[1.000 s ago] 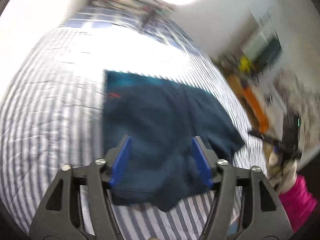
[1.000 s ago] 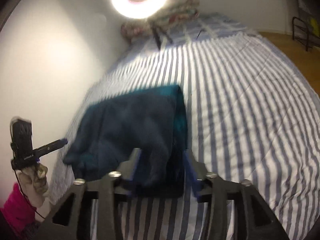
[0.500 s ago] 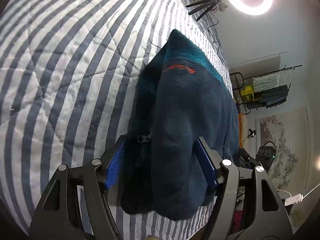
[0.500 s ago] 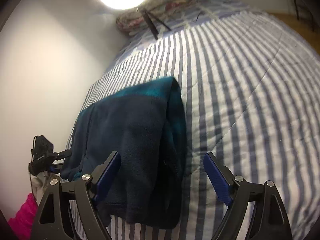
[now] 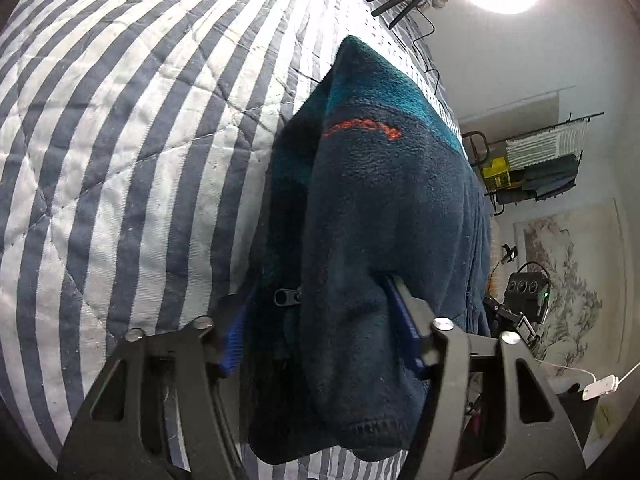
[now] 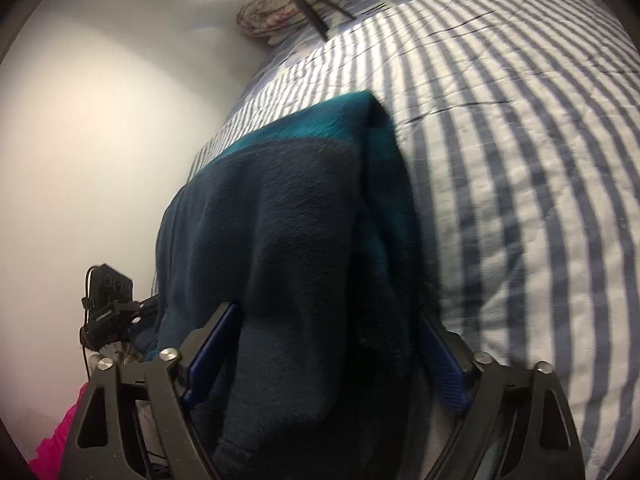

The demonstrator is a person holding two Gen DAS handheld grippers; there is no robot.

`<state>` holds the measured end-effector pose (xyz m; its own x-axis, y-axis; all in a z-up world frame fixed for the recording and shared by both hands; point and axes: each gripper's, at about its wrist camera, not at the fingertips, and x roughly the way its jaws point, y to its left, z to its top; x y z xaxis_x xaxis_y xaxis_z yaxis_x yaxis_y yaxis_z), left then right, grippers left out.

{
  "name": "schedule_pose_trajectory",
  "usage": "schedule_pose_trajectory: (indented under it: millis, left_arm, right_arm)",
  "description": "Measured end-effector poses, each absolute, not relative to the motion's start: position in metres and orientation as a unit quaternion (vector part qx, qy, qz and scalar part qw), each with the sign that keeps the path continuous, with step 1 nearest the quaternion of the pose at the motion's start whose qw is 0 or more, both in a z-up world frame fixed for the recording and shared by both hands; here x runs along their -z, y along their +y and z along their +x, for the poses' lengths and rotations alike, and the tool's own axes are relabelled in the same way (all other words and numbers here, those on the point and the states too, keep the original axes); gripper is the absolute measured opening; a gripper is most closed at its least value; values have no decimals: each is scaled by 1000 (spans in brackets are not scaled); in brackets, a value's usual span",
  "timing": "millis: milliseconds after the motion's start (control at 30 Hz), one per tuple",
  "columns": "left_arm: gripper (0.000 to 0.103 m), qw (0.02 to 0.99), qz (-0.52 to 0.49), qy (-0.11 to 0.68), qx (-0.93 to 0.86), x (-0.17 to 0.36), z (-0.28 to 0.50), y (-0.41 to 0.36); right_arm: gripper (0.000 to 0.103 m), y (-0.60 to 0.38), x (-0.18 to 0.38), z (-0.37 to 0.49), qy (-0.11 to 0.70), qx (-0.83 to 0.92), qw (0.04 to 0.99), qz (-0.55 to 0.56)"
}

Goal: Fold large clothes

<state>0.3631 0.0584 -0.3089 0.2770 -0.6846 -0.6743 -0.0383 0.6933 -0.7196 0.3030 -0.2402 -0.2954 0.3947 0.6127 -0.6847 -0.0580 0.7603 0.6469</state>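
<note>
Dark blue fleece jacket, partly folded, lay on the striped bed. Left gripper, jaws just narrowing, straddled its near edge; whether it gripped, unclear. Right gripper stood wide, ungripped. Next: pinch both corners, fold

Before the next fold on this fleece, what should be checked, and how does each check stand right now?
1. Fleece lies folded on striped bedspread: ok.
2. Left claw grips fleece, jaws just closing: ok.
3. Right claw grips fleece: cannot tell; jaws wide, just closing, fabric between.
4. Zip pull not under a pad: ok.
5. Near hem fully on the bedspread: cannot tell.
</note>
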Motion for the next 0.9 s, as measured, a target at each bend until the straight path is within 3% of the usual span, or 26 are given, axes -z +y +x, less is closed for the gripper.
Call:
schedule_pose_trajectory:
  millis: [100,167,333,367,433,567,700,900]
  left_arm:
    - [54,732,-322,559,220,310,369,51]
    - [60,737,-317,557,215,308,365,51]
    - [63,740,-320,553,209,311,365,50]
    - [56,744,-313,552,208,310,364,48]
    - [48,750,-300,552,207,306,363,44]
    - [30,782,-232,543,198,284,358,28]
    - [26,814,-171,523,188,263,347,10]
    - [24,842,-111,493,190,241,331,-7]
  right_arm:
    - [69,-235,295,307,511,-216,789,264]
    - [67,-235,296,309,511,-219,788,264]
    - [76,-239,299,300,511,-206,786,281]
    - [77,-238,298,298,510,-205,787,280]
    - [70,-235,295,296,512,-206,791,266]
    - [42,-225,281,291,509,-204,802,238]
    - [31,-204,260,284,501,-180,829,172]
    - [26,-185,232,272,477,-163,857,110]
